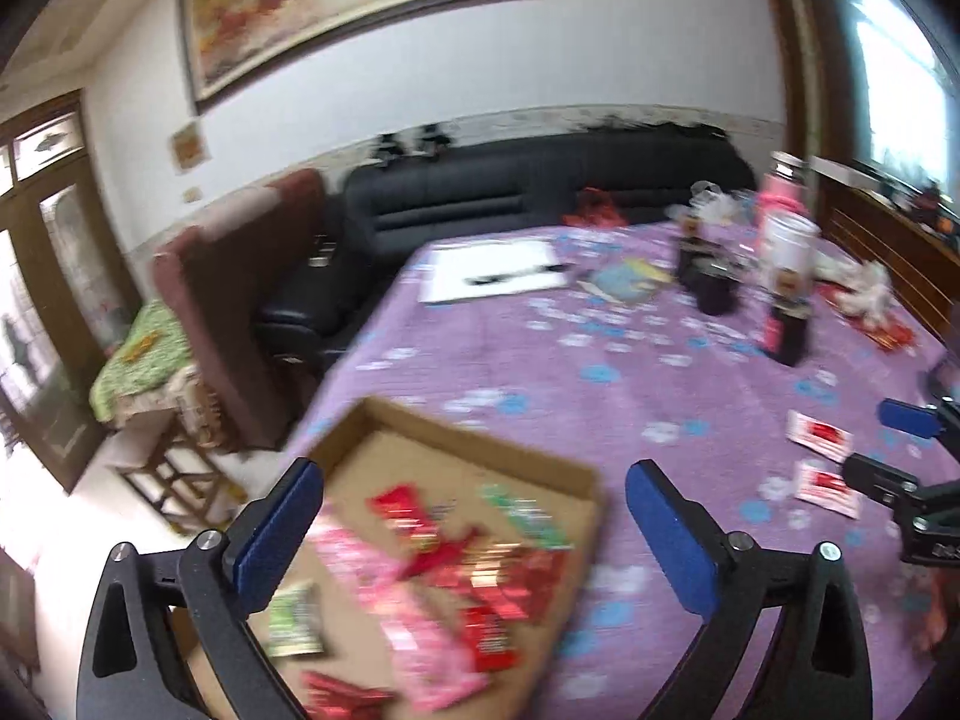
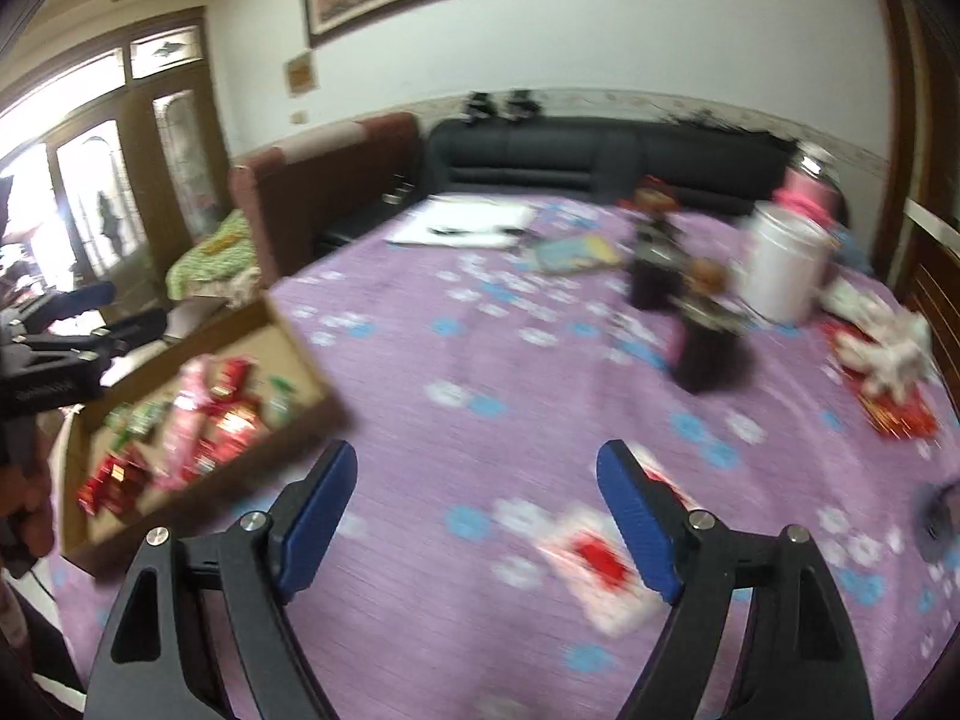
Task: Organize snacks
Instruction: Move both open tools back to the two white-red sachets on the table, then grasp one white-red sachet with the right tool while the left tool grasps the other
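Note:
A shallow cardboard box [image 1: 558,468] lies on the purple tablecloth and holds several red, pink and green snack packets [image 1: 456,564]. My left gripper [image 1: 474,510] is open and empty above the box. Two white-and-red snack packets [image 1: 819,435] lie on the cloth to the right of the box. My right gripper [image 2: 474,504] is open and empty, hovering over one such packet [image 2: 594,564]. The box also shows in the right wrist view [image 2: 300,336] at the left, and the right gripper shows in the left wrist view [image 1: 888,450].
Dark bottles [image 2: 702,336], a white canister [image 2: 780,270], a pink flask [image 2: 810,192], a booklet [image 2: 576,255] and white paper [image 2: 462,222] stand at the table's far side. Crumpled wrappers [image 2: 882,360] lie at the right. A black sofa [image 2: 600,162] sits behind.

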The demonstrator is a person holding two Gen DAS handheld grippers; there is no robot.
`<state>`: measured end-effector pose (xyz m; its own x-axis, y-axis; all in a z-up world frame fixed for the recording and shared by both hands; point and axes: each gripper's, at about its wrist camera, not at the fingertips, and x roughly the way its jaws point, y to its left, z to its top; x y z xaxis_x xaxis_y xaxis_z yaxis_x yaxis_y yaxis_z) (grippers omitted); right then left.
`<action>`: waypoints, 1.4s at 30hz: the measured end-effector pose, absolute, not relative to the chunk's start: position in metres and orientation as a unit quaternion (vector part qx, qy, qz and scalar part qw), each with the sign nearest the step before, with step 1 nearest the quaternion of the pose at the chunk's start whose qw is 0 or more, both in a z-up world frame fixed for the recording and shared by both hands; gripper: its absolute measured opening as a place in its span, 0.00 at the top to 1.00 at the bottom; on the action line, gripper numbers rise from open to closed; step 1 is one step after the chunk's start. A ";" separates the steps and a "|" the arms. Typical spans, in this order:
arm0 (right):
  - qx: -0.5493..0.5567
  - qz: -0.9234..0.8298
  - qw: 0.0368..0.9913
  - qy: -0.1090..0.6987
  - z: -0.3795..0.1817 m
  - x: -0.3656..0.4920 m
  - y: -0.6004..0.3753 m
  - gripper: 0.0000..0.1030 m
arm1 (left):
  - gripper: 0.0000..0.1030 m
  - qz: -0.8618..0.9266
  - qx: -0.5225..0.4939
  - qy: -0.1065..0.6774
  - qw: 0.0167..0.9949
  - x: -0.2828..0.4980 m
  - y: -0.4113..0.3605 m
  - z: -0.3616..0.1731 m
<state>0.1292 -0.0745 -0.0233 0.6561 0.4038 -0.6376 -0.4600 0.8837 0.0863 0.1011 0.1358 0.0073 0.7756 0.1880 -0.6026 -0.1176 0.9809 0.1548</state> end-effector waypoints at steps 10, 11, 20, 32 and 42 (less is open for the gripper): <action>-0.043 0.203 0.898 0.388 -0.065 0.144 -0.138 0.21 | 0.01 -0.054 0.051 0.402 0.913 0.148 0.039 -0.043; -0.046 0.203 0.898 0.387 -0.065 0.144 -0.140 0.21 | 0.01 -0.062 0.050 0.406 0.910 0.150 0.031 -0.046; -0.113 0.283 0.871 0.385 -0.068 0.177 -0.150 0.21 | 0.01 -0.037 -0.032 0.450 0.892 0.155 -0.006 -0.073; -0.157 0.381 0.809 0.419 -0.095 0.222 -0.146 0.37 | 0.01 0.073 -0.087 0.468 0.876 0.162 -0.033 -0.088; -0.214 0.404 0.792 0.404 -0.098 0.224 -0.123 0.49 | 0.01 0.119 -0.094 0.457 0.877 0.154 -0.025 -0.078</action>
<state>0.2239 -0.1227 -0.0981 0.3472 0.4673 -0.8131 -0.8132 0.5818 -0.0129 0.1537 -0.0250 -0.0779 0.5548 0.1226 -0.8229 -0.2951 0.9538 -0.0569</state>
